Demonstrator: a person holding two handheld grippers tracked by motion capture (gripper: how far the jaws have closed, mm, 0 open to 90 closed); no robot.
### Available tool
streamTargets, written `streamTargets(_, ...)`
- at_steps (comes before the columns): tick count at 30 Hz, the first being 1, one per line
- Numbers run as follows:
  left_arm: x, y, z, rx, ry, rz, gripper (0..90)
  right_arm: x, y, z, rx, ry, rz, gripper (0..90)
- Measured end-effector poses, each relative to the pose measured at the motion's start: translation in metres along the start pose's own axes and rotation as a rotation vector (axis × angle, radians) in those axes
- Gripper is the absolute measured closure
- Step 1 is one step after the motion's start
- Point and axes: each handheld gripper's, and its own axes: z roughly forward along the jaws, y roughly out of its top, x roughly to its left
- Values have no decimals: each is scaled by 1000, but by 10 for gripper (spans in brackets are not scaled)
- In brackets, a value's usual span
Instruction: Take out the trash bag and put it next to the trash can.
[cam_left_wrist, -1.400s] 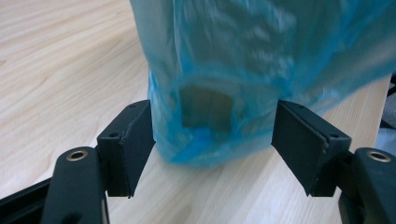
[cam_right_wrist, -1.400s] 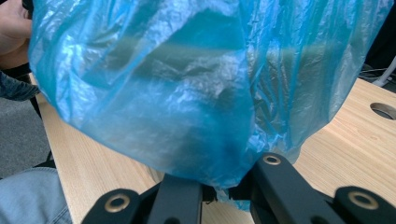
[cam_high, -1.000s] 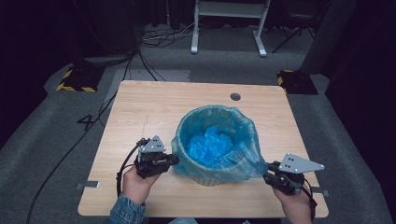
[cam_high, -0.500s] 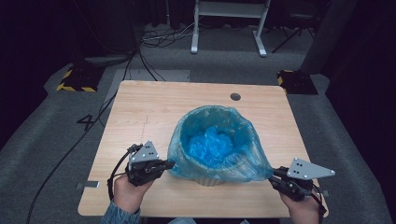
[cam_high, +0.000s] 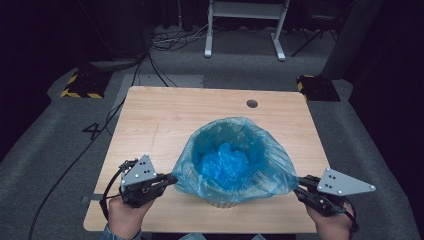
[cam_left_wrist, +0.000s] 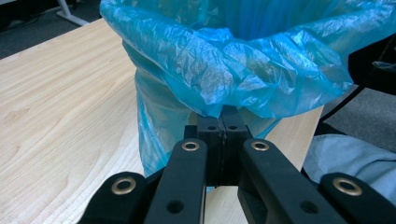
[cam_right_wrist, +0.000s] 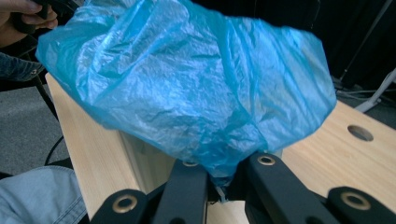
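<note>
A blue plastic bag (cam_high: 235, 160) lines a small bin near the front of the wooden table (cam_high: 200, 115); its rim is folded out over the bin's edge. My left gripper (cam_high: 169, 179) is at the bag's left side, shut on the bag's hem (cam_left_wrist: 219, 109). At the bag's right side my right gripper (cam_high: 298, 185) is shut on the bag's edge (cam_right_wrist: 224, 172), which drapes over its jaws. Both hems are stretched outward and down. More crumpled blue plastic (cam_high: 225, 162) lies inside the bag.
A round cable hole (cam_high: 252, 103) sits in the table's far right part. Beyond the table stand a white frame's legs (cam_high: 245, 30) and cables on the grey floor. Yellow-black striped blocks (cam_high: 82, 85) flank the table's far corners. A denim sleeve (cam_right_wrist: 37, 196) is close by.
Both grippers have pulled outward and toward the table's front, stretching the bag's rim wider and lower over the bin.
</note>
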Motion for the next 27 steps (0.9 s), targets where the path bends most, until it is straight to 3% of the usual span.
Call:
streamTargets(7, 0, 3, -3, -22, 22, 12, 900, -6, 16, 6, -19, -38, -7, 885)
streamTargets(12, 8, 4, -5, -44, 55, 1, 900, -16, 28, 16, -18, -52, 13, 884)
streamTargets(18, 14, 3, 1, -42, 63, -7, 899, -28, 38, 35, 22, -66, 23, 865)
streamTargets(19, 14, 2, 5, -31, 69, -3, 899, -30, 39, 42, 51, -107, 9, 786)
streamTargets(20, 14, 2, 5, -31, 69, -3, 897, -30, 39, 42, 51, -107, 9, 786)
streamTargets(21, 14, 2, 7, -22, 73, 1, 897, -32, 38, 46, 61, -122, 15, 722)
streamTargets(22, 14, 2, 9, -17, 77, 8, 804, -36, 34, 51, 69, -146, 49, 563)
streamTargets(24, 13, 2, 12, -15, 97, 19, 674, -38, 33, 52, 67, -158, 53, 537)
streamTargets(25, 13, 2, 14, -14, 100, 10, 627, -42, 29, 53, 63, -181, 71, 454)
streamTargets(27, 14, 3, 15, -10, 101, 3, 585, -44, 27, 53, 58, -194, 80, 416)
